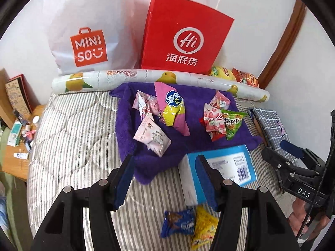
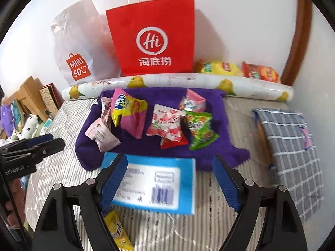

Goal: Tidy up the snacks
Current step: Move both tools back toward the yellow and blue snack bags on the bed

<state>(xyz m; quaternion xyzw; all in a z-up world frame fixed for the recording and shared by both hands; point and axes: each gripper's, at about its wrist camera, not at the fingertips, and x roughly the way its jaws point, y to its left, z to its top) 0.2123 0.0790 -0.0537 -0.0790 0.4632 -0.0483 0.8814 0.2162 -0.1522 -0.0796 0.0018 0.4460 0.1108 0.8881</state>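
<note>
Snack packets are seen heaped in two loose clusters on a purple towel, ahead of both tools. The left gripper and right gripper are held open and empty. Sorting appears barely begun; a descent onto one crinkled packet is called for.

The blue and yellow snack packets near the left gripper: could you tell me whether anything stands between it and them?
Nothing visible does. The left gripper is open above the striped bedding, and the blue packet and yellow packet lie uncovered just below its fingers. The blue-and-white box sits beyond them, not over them.
</note>
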